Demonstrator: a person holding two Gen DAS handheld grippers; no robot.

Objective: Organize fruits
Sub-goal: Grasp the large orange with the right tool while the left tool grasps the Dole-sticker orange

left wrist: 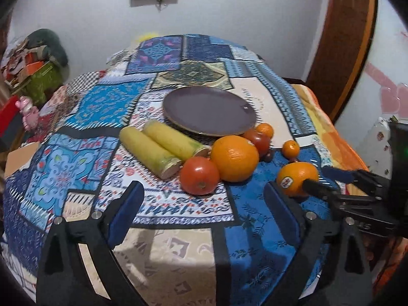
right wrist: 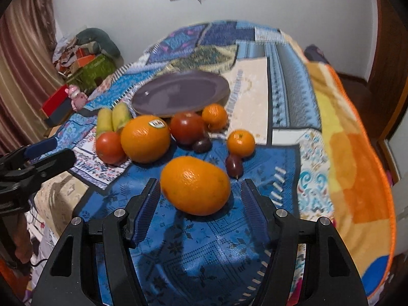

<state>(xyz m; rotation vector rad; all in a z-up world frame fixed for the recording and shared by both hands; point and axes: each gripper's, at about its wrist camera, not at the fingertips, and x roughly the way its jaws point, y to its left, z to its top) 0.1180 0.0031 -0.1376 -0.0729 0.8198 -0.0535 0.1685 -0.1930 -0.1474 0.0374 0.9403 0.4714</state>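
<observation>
A purple plate [left wrist: 209, 109] [right wrist: 178, 94] lies on the patchwork cloth with fruit in front of it. In the left wrist view my left gripper [left wrist: 204, 204] stands wide open just short of a red tomato [left wrist: 200, 176], with nothing between its fingers. Beside the tomato sit a large orange [left wrist: 234, 158] and two yellow stalk pieces [left wrist: 155, 150]. In the right wrist view my right gripper [right wrist: 199, 204] is open, its fingertips either side of the near end of a stickered orange [right wrist: 195, 186] [left wrist: 297, 178] resting on the cloth; the pads do not press it.
A second tomato [right wrist: 187, 127], two small mandarins [right wrist: 215, 116] [right wrist: 241, 142] and two dark plum-like fruits [right wrist: 234, 165] [right wrist: 201, 144] lie around the oranges. An orange blanket [right wrist: 357, 165] drapes the right edge. Boxes and clutter [left wrist: 38, 76] stand at the far left.
</observation>
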